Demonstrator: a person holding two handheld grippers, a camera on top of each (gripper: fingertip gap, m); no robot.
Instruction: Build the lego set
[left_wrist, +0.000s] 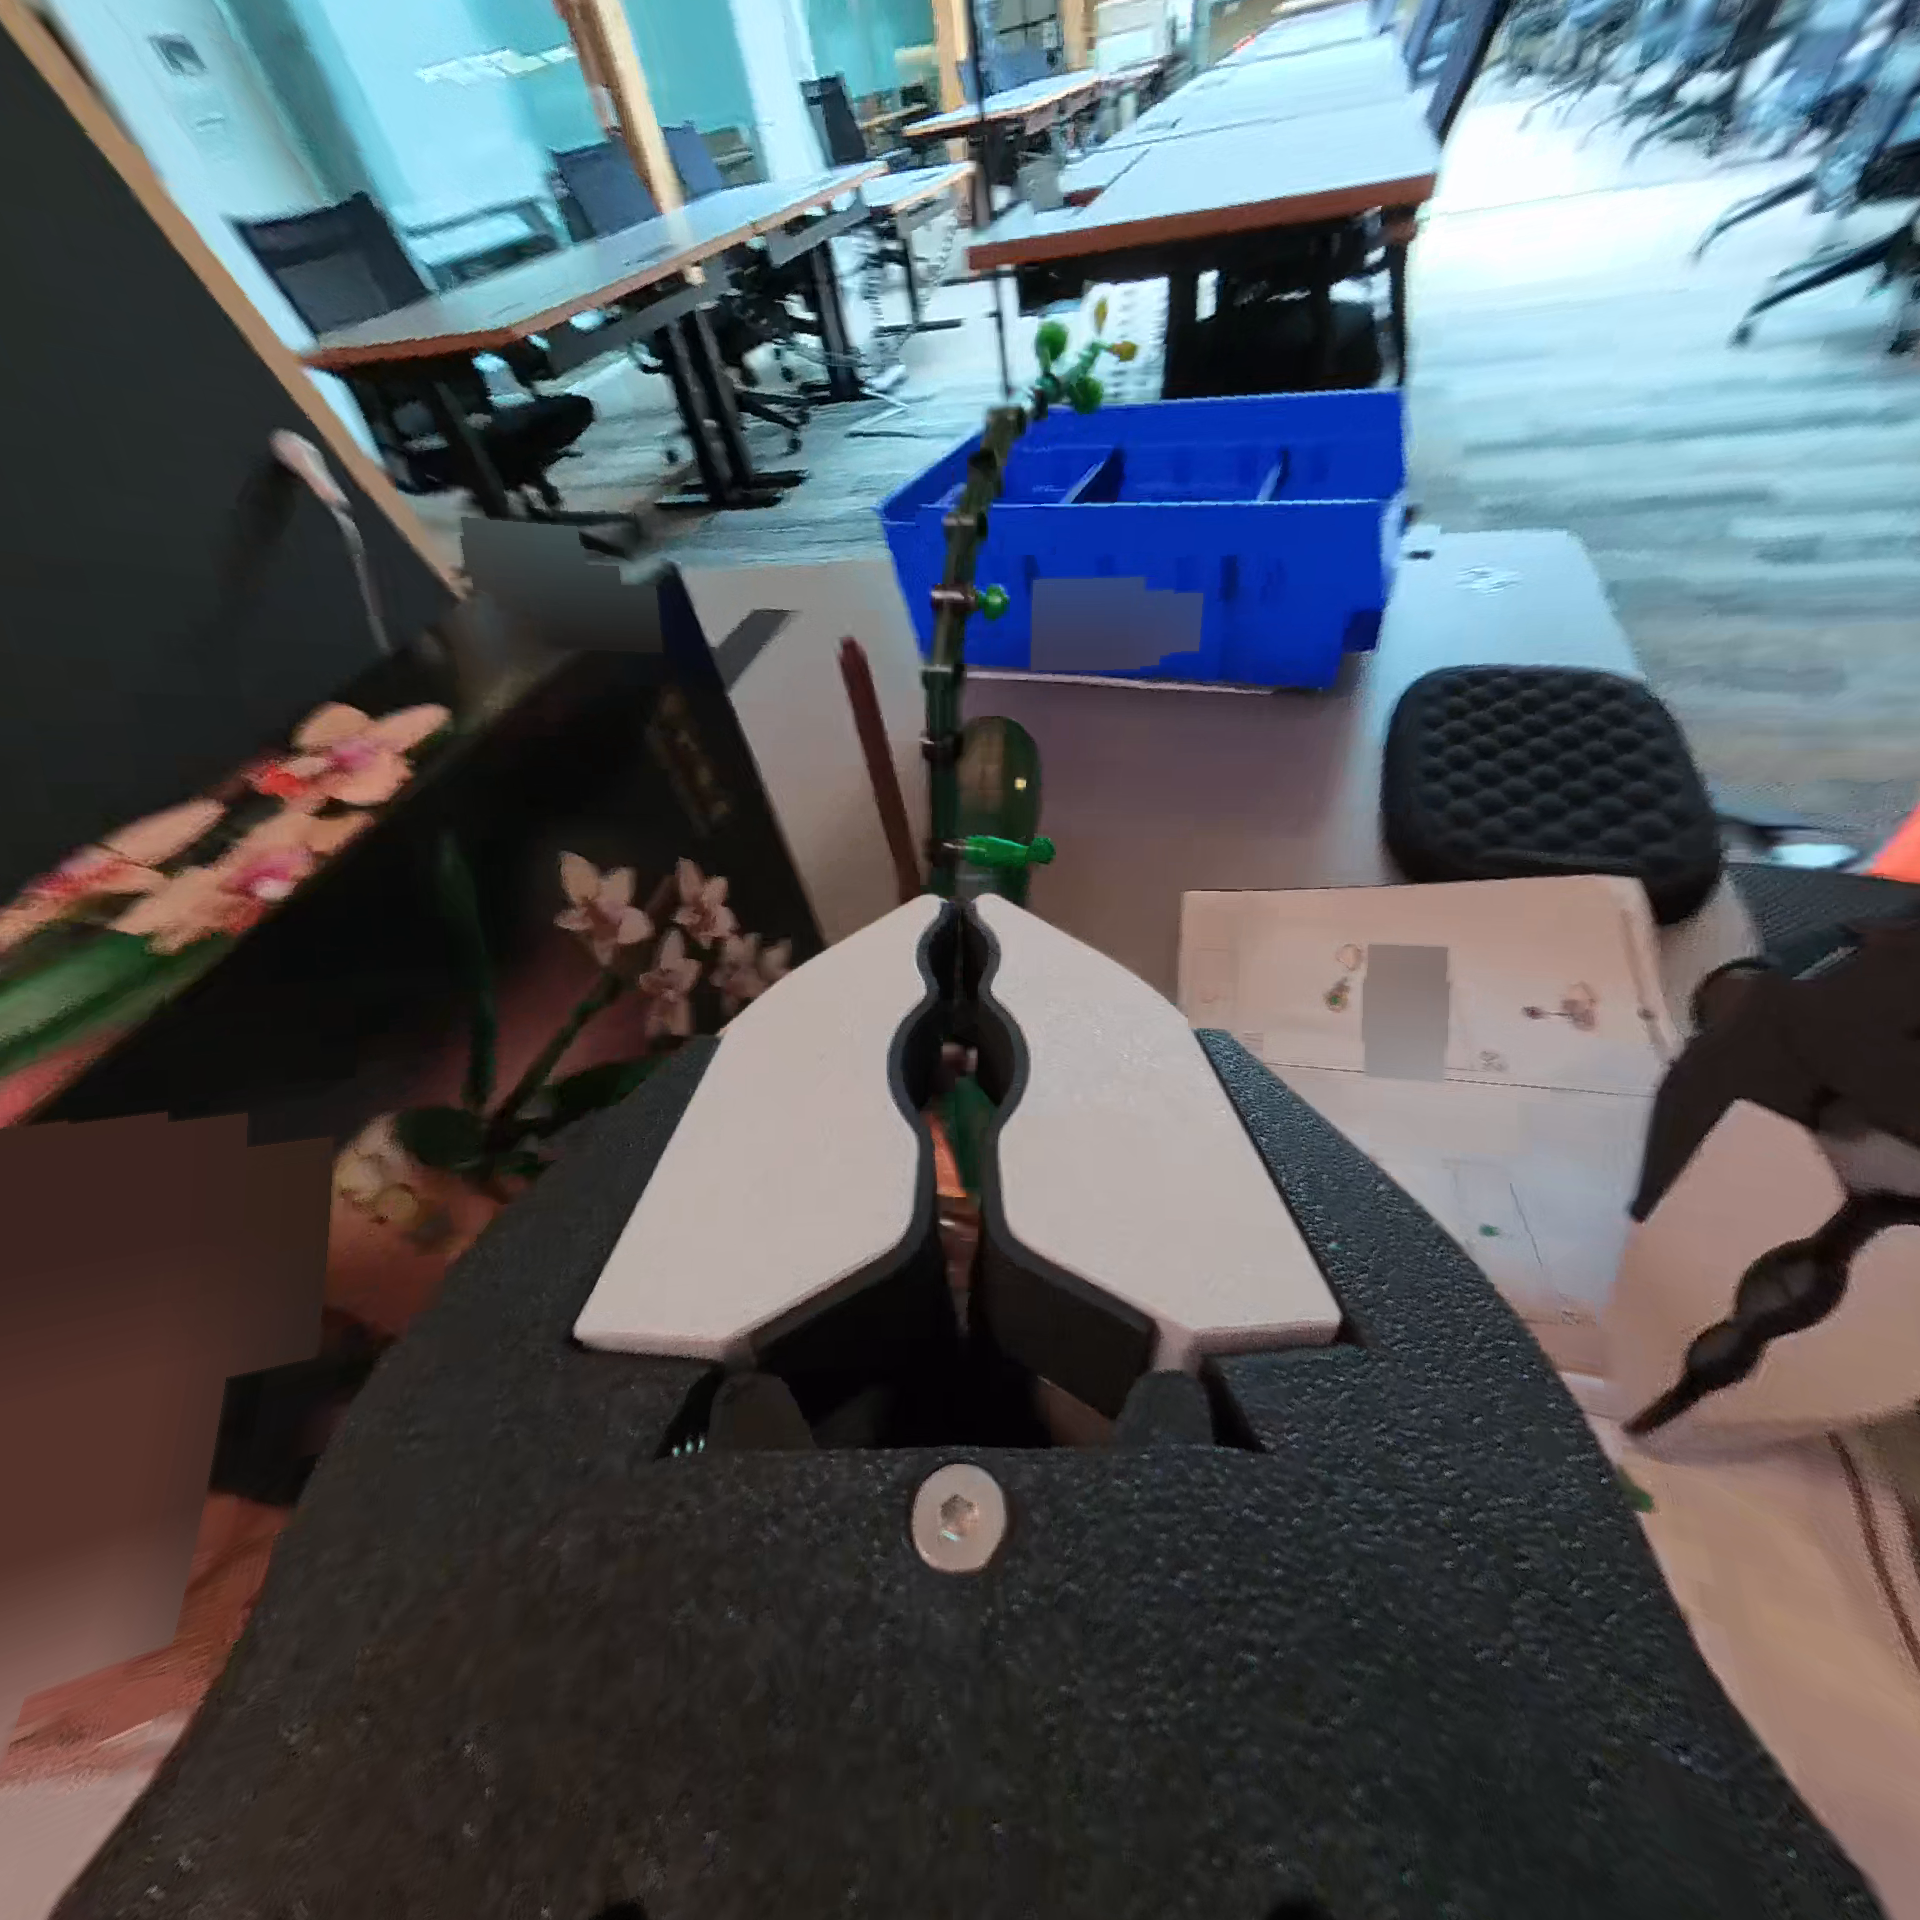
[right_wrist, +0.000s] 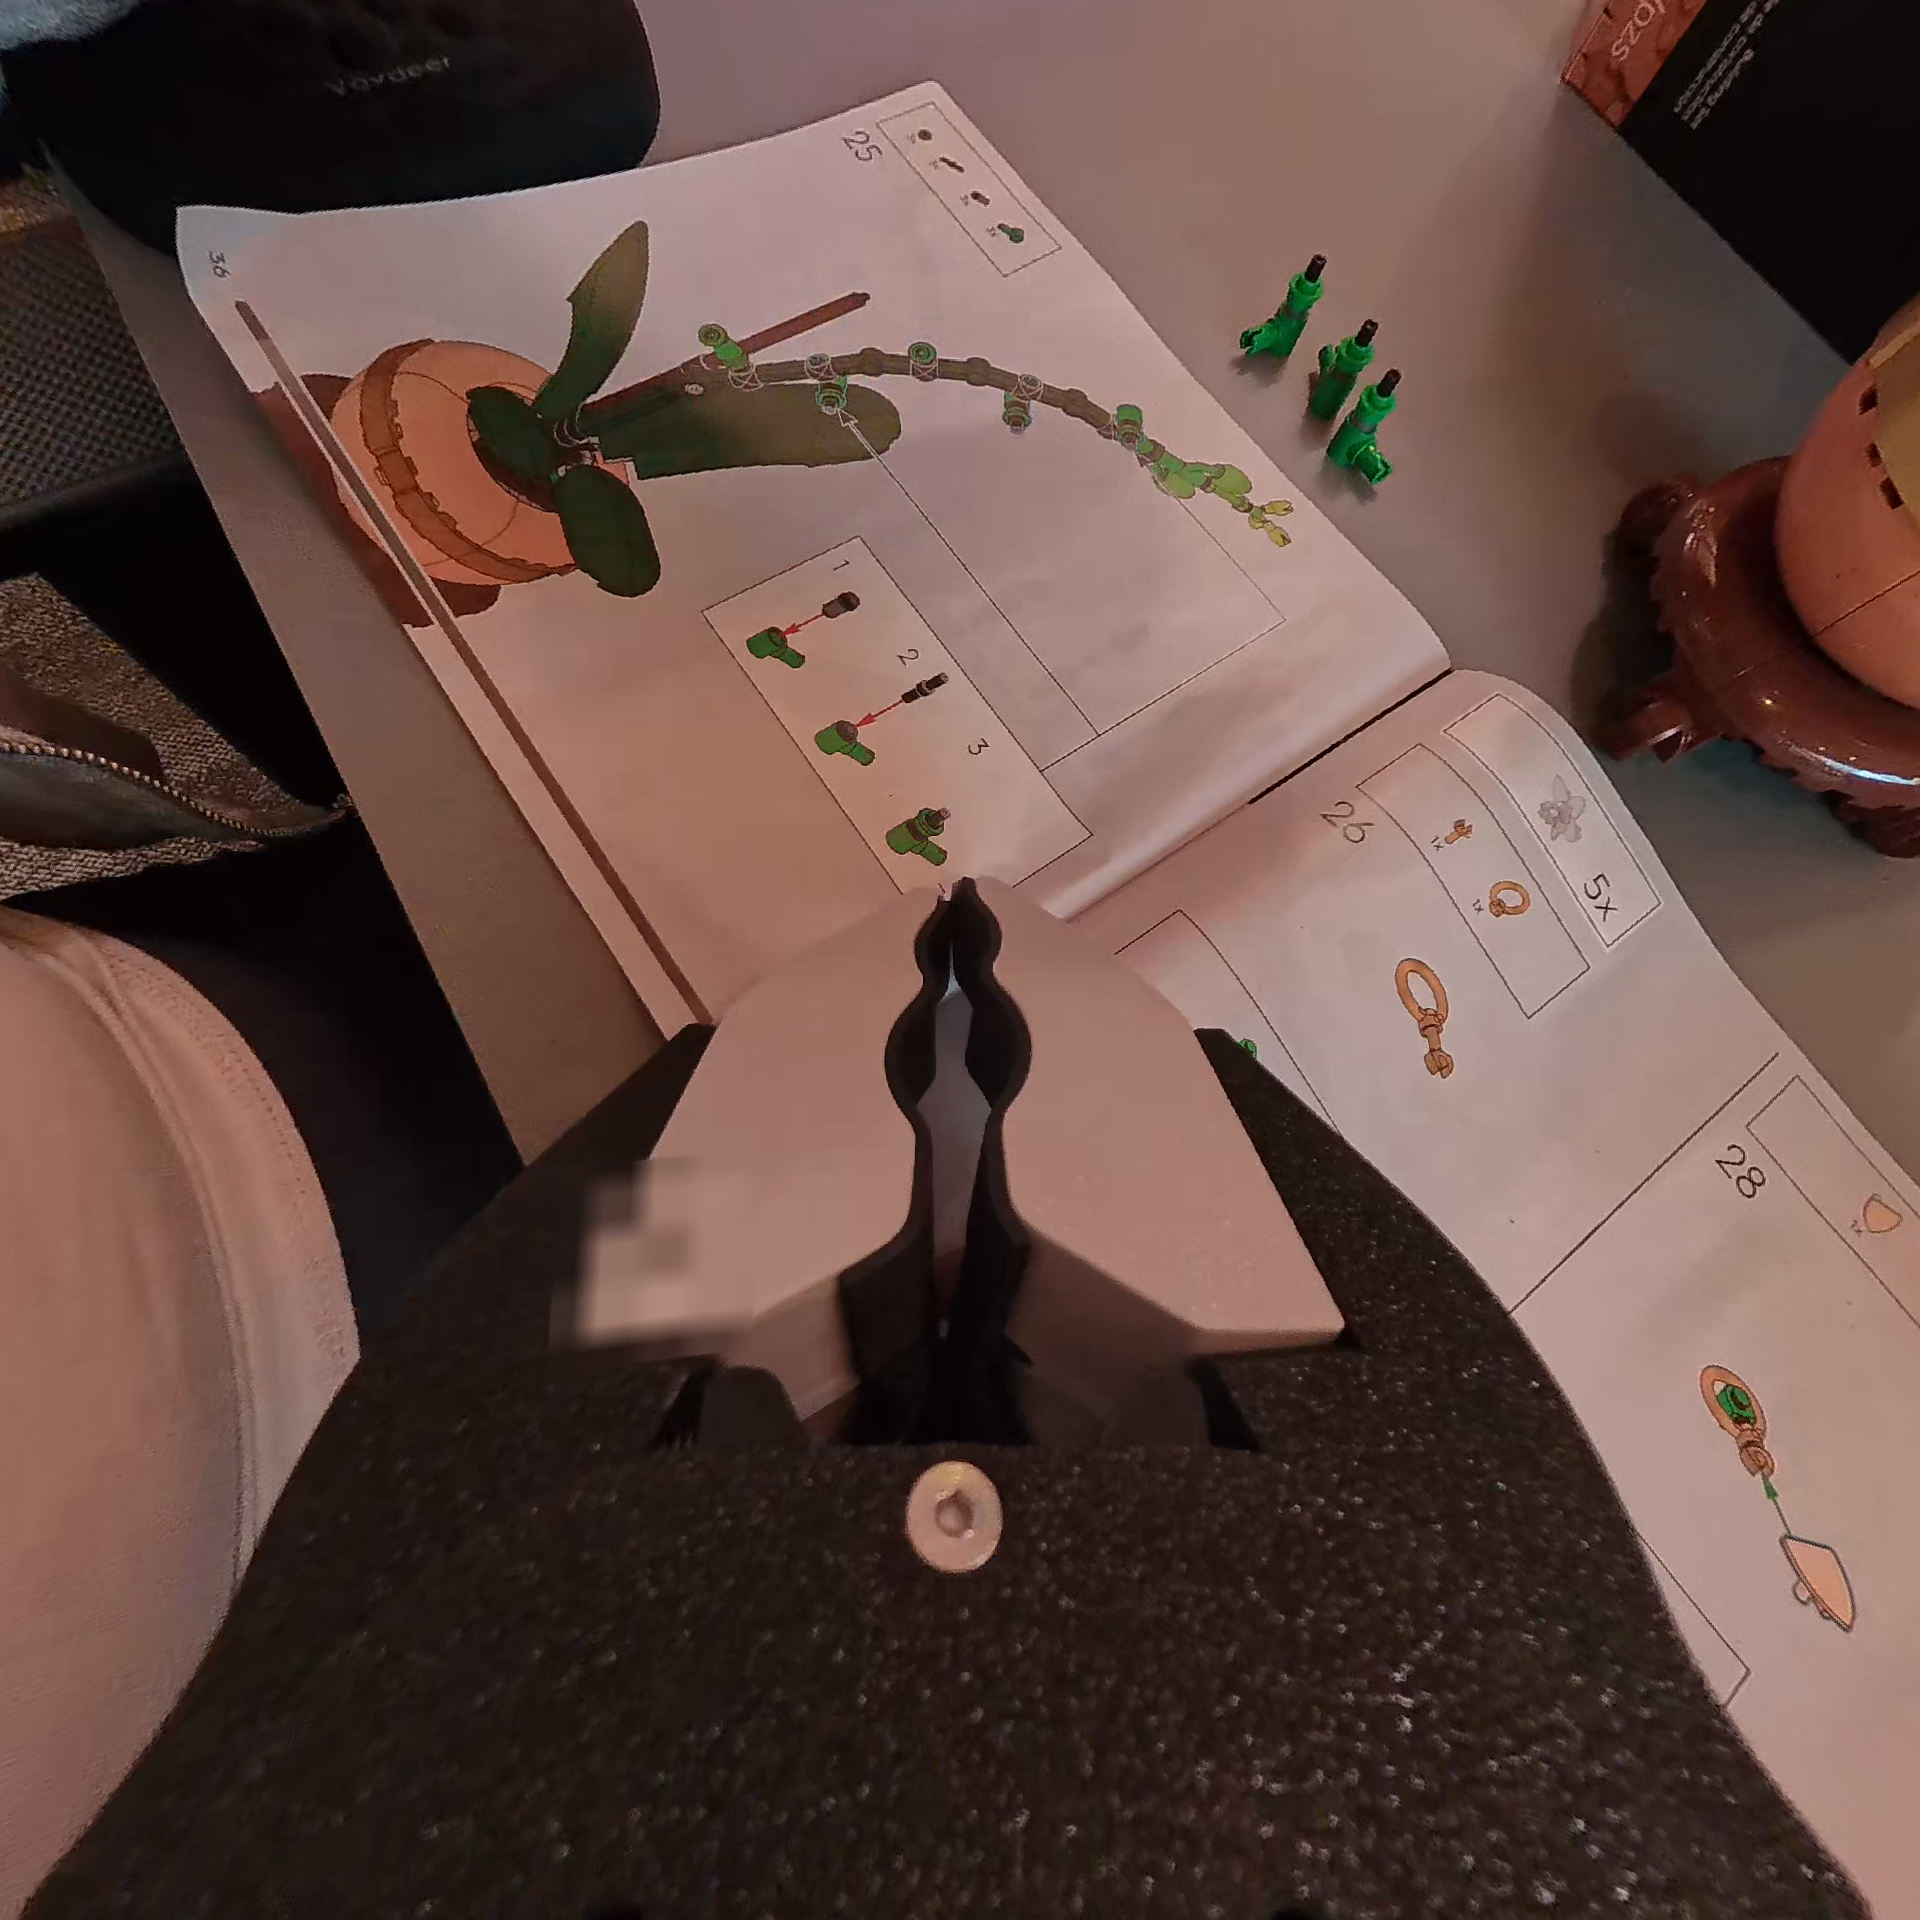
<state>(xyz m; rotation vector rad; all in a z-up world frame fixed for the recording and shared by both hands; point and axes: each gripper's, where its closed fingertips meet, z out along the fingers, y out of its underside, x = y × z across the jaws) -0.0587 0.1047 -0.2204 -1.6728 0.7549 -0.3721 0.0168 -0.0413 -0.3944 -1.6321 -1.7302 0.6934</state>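
Note:
My left gripper (left_wrist: 961, 914) is shut on the dark green segmented stem (left_wrist: 954, 634) of the lego orchid. The stem rises and curves away to light green buds (left_wrist: 1075, 364). Small bright green connectors (left_wrist: 1003, 850) stick out of it sideways. A green leaf (left_wrist: 1003, 774) and a brown rod (left_wrist: 878, 758) stand behind the fingers. My right gripper (right_wrist: 956, 894) is shut and empty over the open instruction booklet (right_wrist: 727, 520). It also shows at the right edge of the left wrist view (left_wrist: 1652, 1418). Three loose green connector pieces (right_wrist: 1340, 369) lie on the table beyond the booklet. The tan pot on its brown base (right_wrist: 1714, 675) stands at the right.
A blue bin (left_wrist: 1143, 540) stands at the table's far edge. A black padded case (left_wrist: 1538, 779) lies right of it. The set's dark box with orchid pictures (left_wrist: 520, 935) leans at the left. A person's light sleeve (right_wrist: 135, 1299) is at the lower left. The grippers' ends are close to 25 cm from one another.

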